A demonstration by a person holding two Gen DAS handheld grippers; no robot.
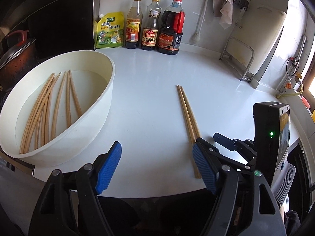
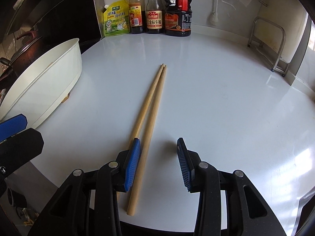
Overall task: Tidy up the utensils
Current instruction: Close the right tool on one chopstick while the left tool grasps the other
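I have both grippers low over the glossy white counter [image 2: 216, 98], near its front edge. My left gripper [image 1: 155, 169] is spread wide with nothing between its blue ribbed pads [image 1: 108, 169], so it is released and empty.

My right gripper [image 2: 159, 165] stands partly apart. The pair of pale wooden chopsticks [image 2: 151, 106] lies flat on the counter, tips together pointing toward the back wall, thick ends toward me. One stick runs just inside the left pad and seems to brush it; the other passes under or behind that finger, and the right pad is well clear of both. So this gripper is not clenched on anything; the chopsticks rest on the counter (at least as far as I can see from here).

To the left sits the large round white plastic basin [image 1: 94, 118], with a loose bundle of similar wooden chopsticks [image 1: 47, 110] lying inside it, fanned against its floor and wall. From the left wrist view, the right gripper shows at the lower right, beside the thick ends of the pair.

Along the back stand a yellow-green seasoning pouch [image 1: 110, 31], two tall yellow-capped sauce bottles [image 1: 134, 25] and a squat dark jug with a red handle [image 1: 171, 33].
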